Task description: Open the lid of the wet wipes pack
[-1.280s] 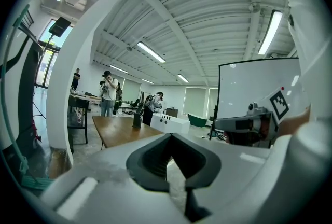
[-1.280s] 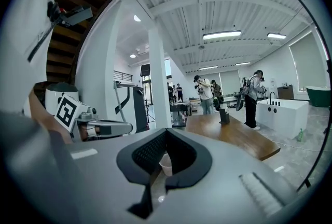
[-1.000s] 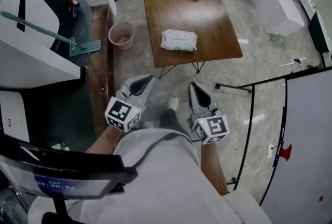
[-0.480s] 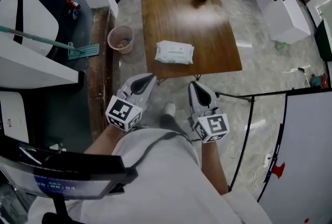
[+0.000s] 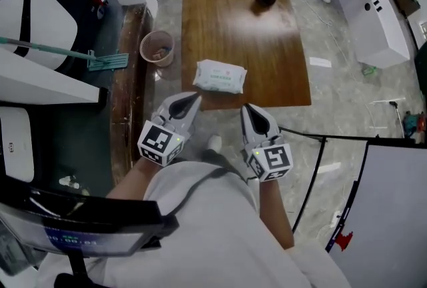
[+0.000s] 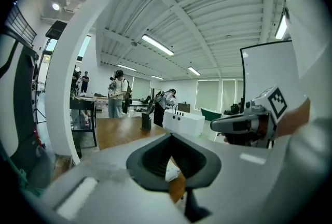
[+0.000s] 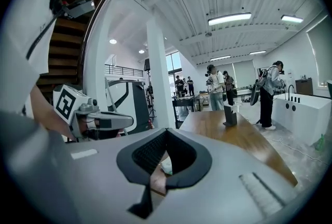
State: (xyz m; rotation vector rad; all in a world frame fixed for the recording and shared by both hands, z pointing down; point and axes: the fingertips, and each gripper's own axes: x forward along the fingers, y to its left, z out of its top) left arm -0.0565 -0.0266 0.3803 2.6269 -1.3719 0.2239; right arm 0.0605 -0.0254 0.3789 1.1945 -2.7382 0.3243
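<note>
Nearer than a second ago, the left claw (image 5: 192, 100) and right claw (image 5: 245, 109) have closed in on the counter (image 5: 267, 47), so the pack (image 5: 220, 76) now lies just beyond their tips instead of well ahead. It rests flat by the near edge, left of the middle, closer to the left claw. Each claw is clenched on nothing: its own view shows the pads meeting at the tip, with only a loop-shaped gap behind them. The step in hand looks like the approach, and neither claw touches the pack yet. To do it well, I judge, the claws should part before coming down. One would pin the soft pack near an end so it cannot slide off the near edge, and the other would catch the lid's tab and lift. Where the lid hinges cannot be read from here. Only the head view gives the pack's place on the counter, plus the bin (image 5: 157, 48) and mop (image 5: 110, 61) on the floor off the left edge. The gripper views show a mere sliver of pack through the loop, but add people (image 6: 118, 94) past the far edge and the stand (image 7: 230, 114) seen side-on.
</note>
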